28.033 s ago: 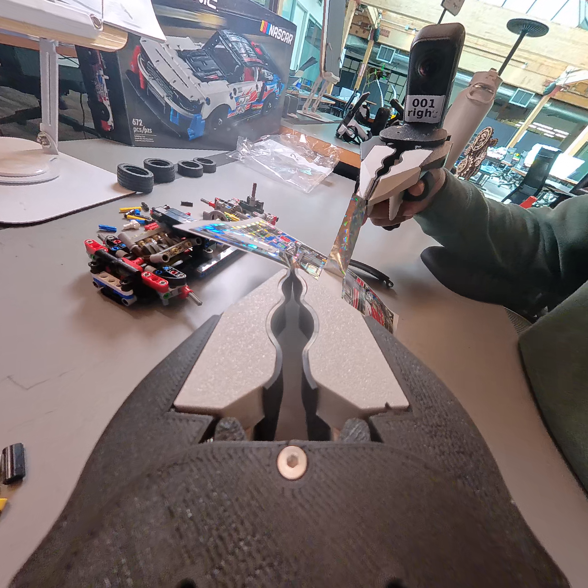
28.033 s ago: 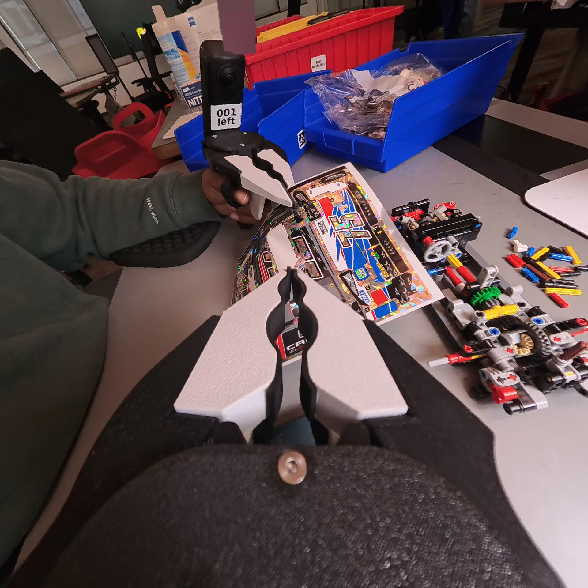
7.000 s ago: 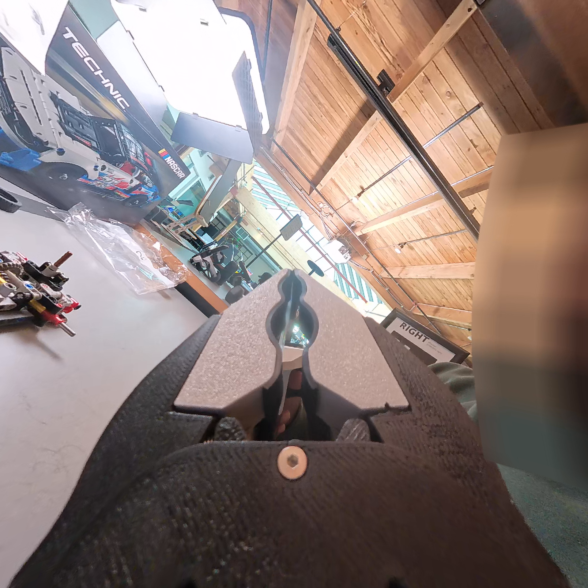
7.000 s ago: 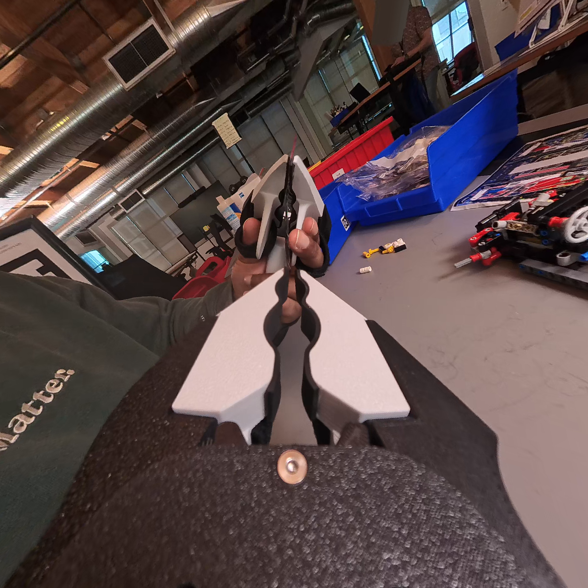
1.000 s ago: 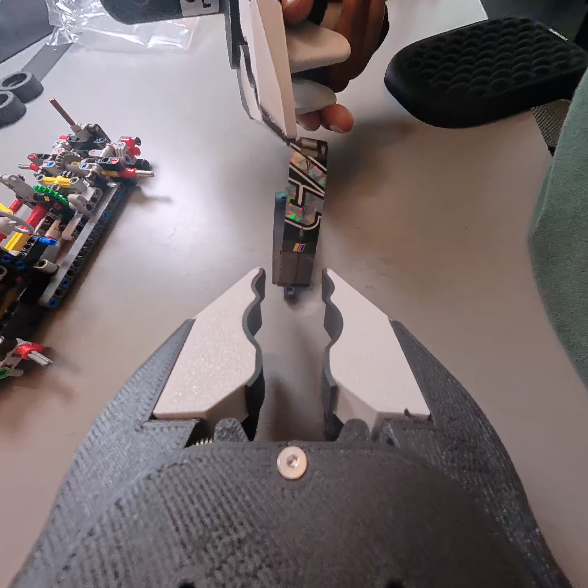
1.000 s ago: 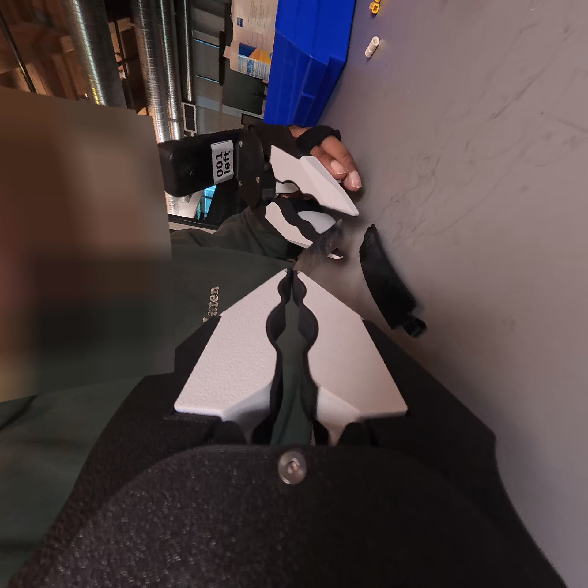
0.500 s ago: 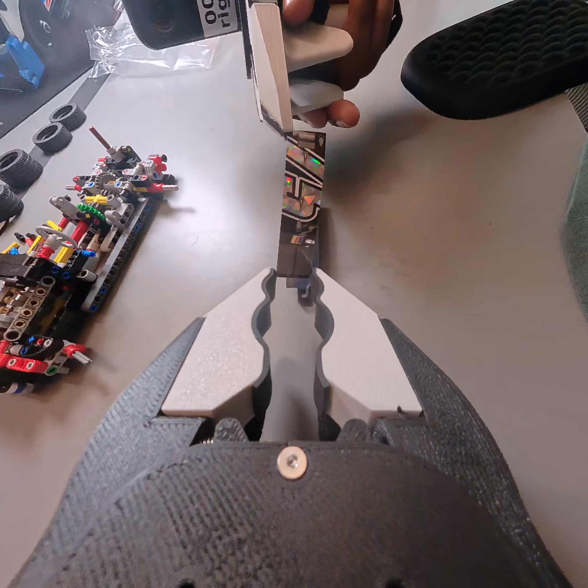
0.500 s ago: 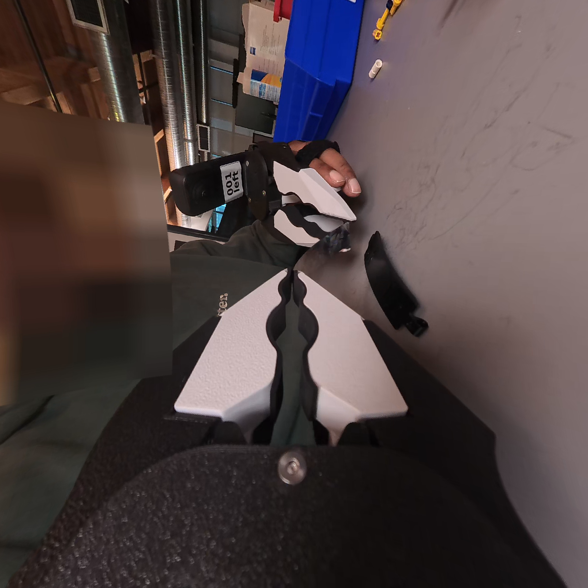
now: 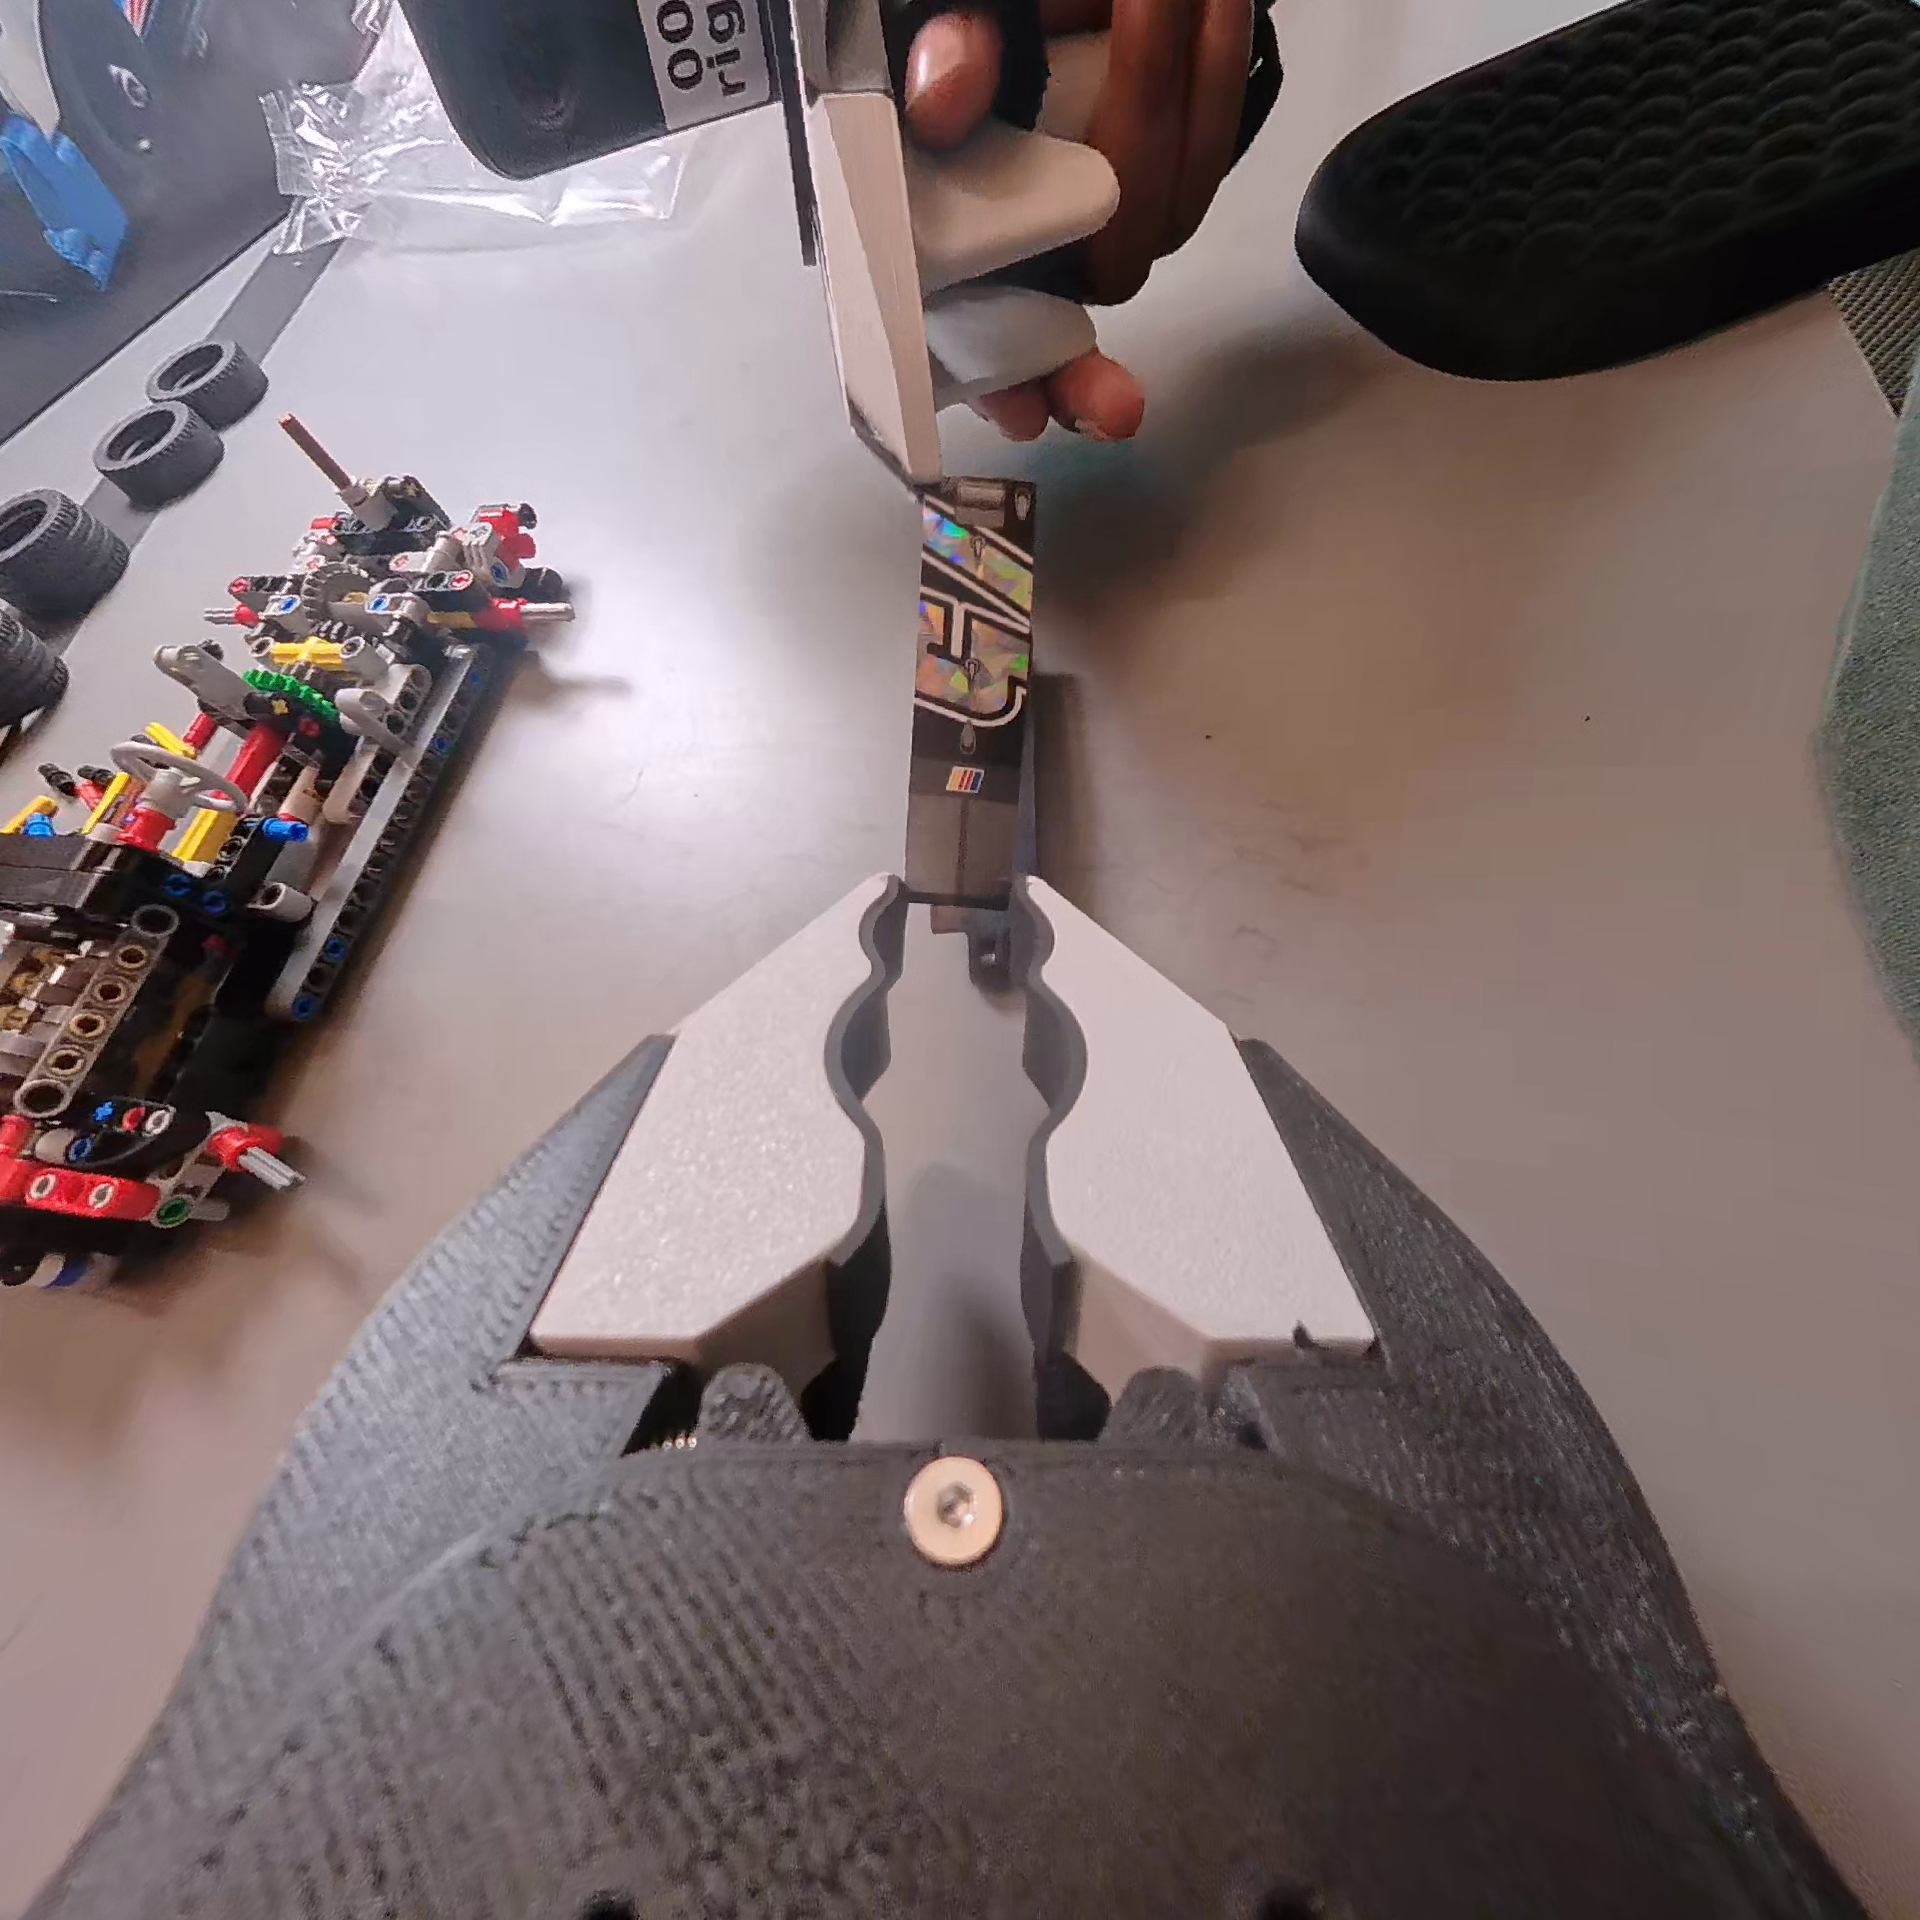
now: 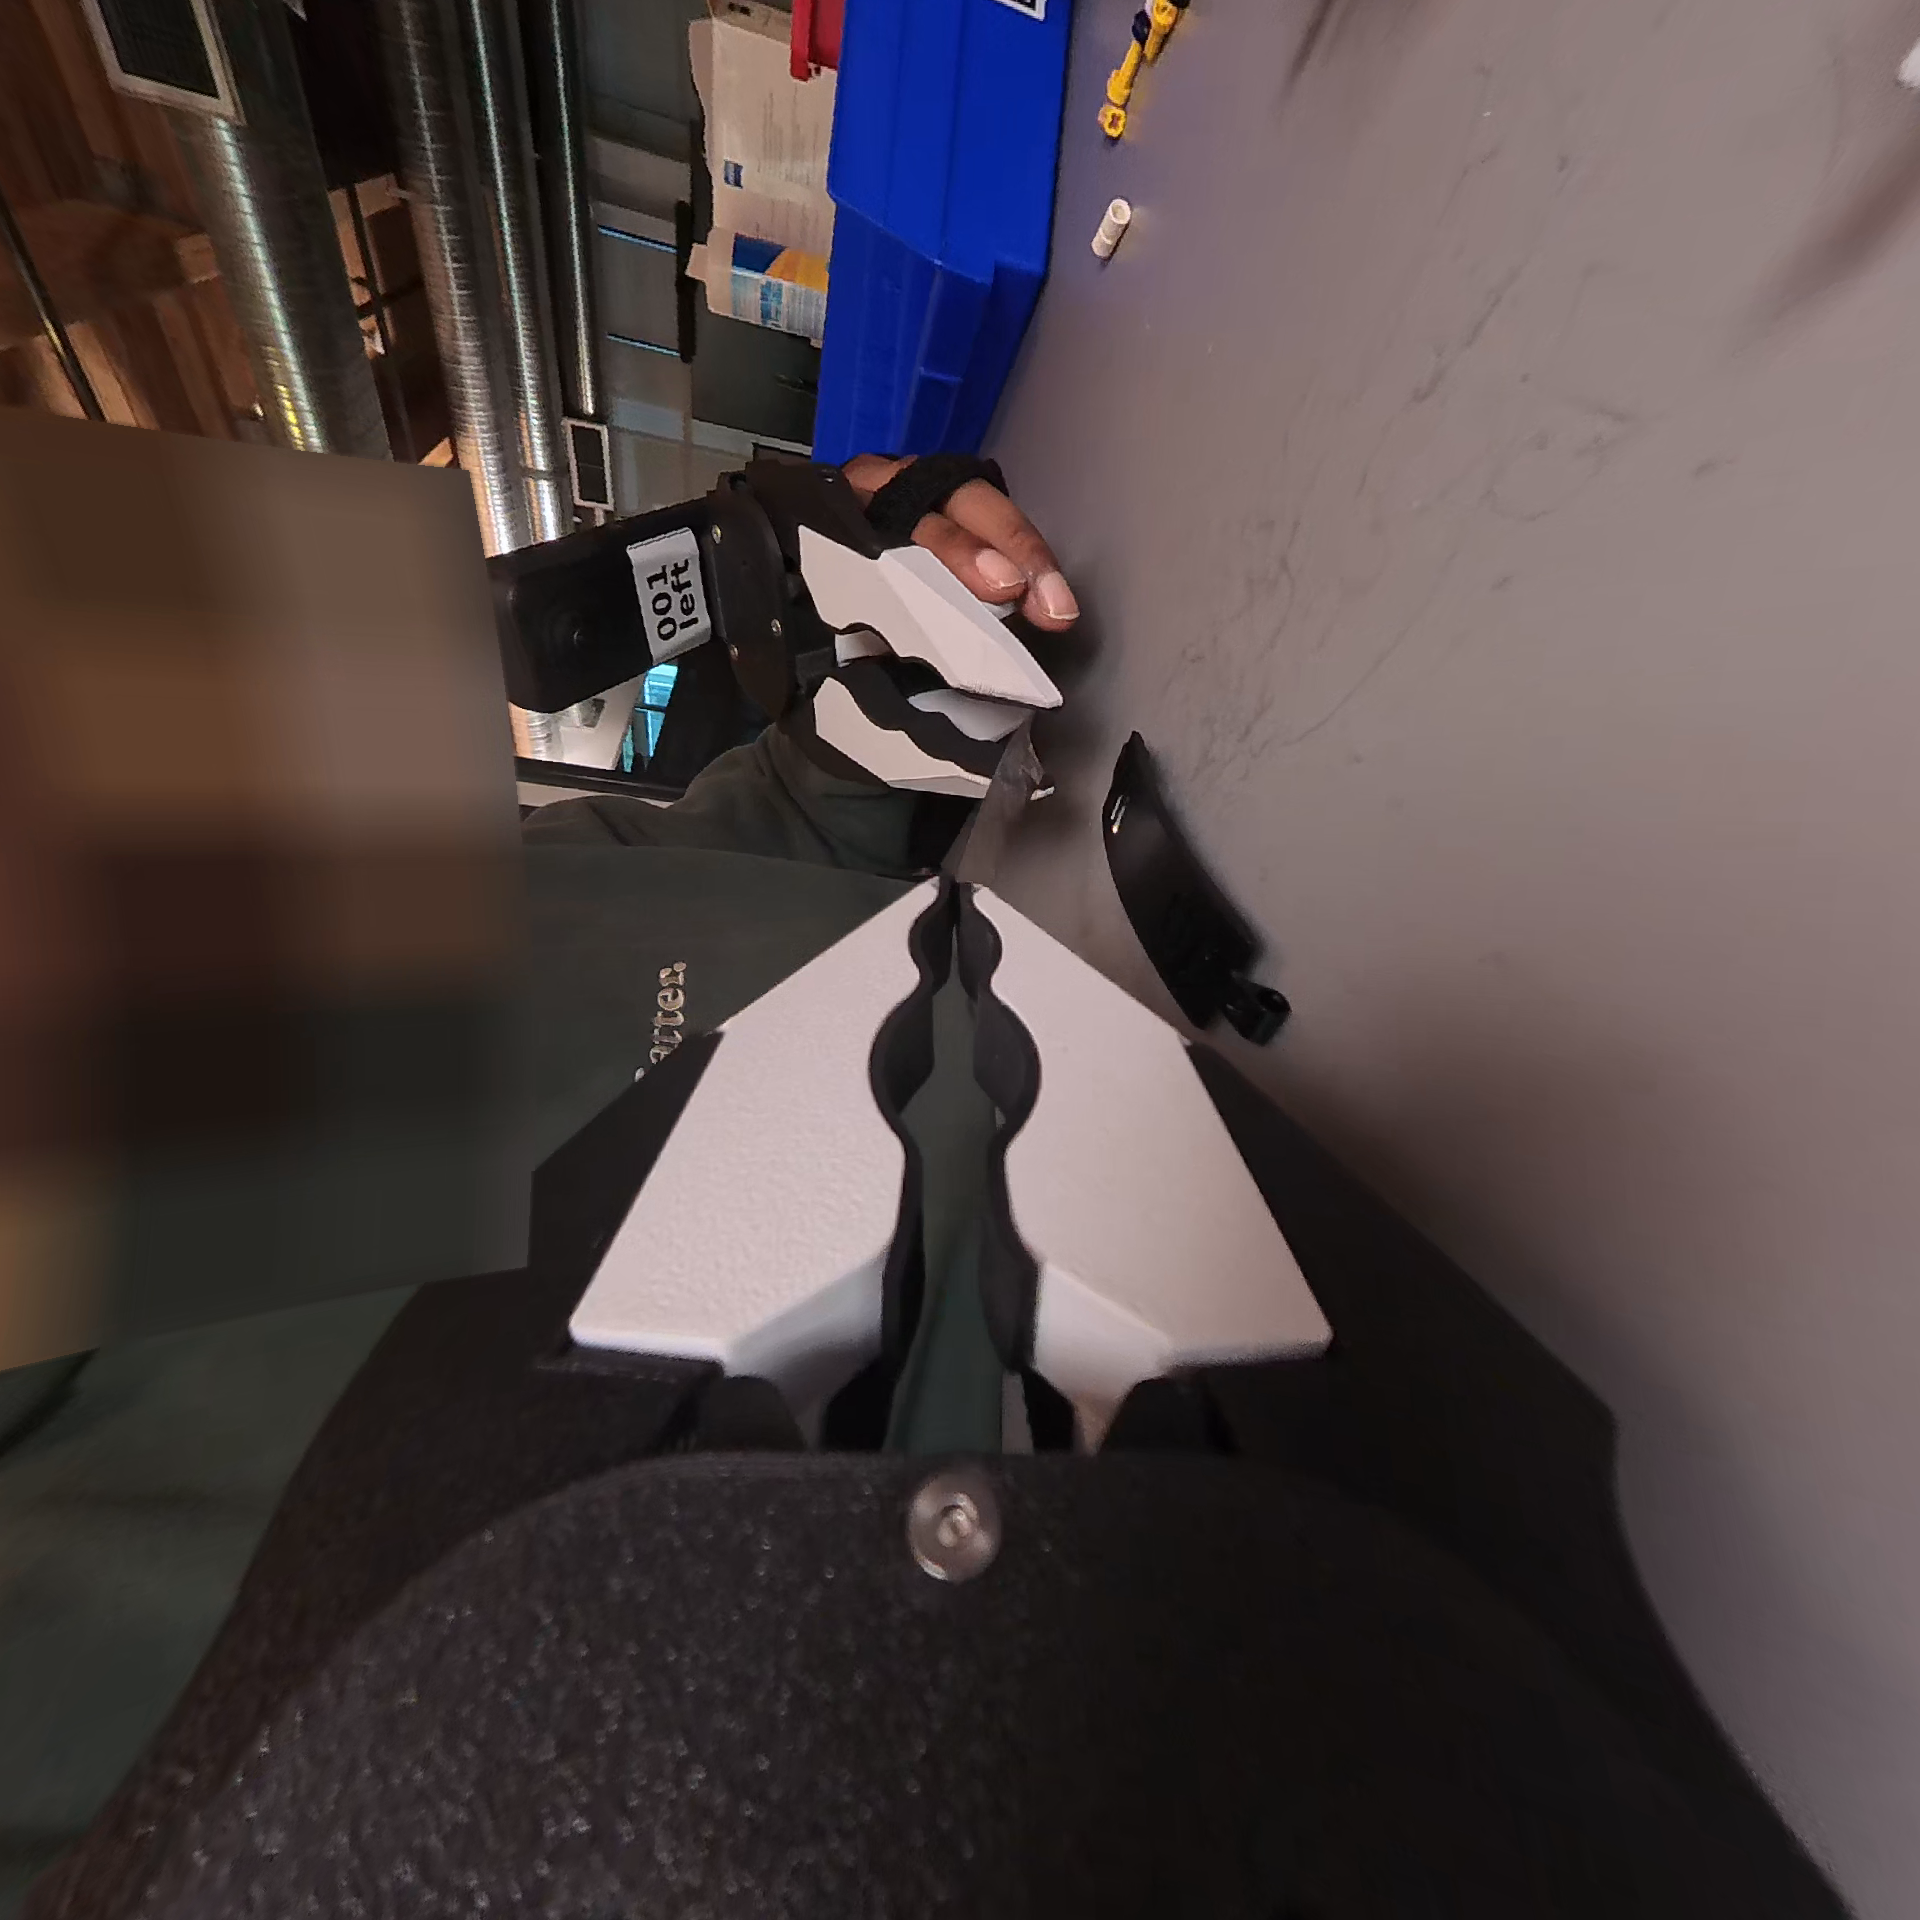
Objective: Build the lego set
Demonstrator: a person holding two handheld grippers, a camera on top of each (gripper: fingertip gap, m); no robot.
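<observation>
A black sticker strip with shiny numerals hangs slanted above the grey table. My right gripper is shut on its far end; it also shows in the left wrist view, coming down from above. My left gripper is open, jaws narrowed, with the sticker's near end between the tips. In the right wrist view the left gripper meets the sticker. A black curved Lego panel lies on the table just under the sticker; its end connector shows between my left fingertips.
The partly built Lego car chassis lies at left, with black tyres and a clear plastic bag behind it. A black chair armrest is at the far right. Blue bins and small loose parts lie beyond. Spacing between my two grippers at the tips: around 7 cm.
My left gripper's jaws have narrowed and moved forward around the sticker's near end. My right gripper has kept hold of the sticker's far end and come closer.
</observation>
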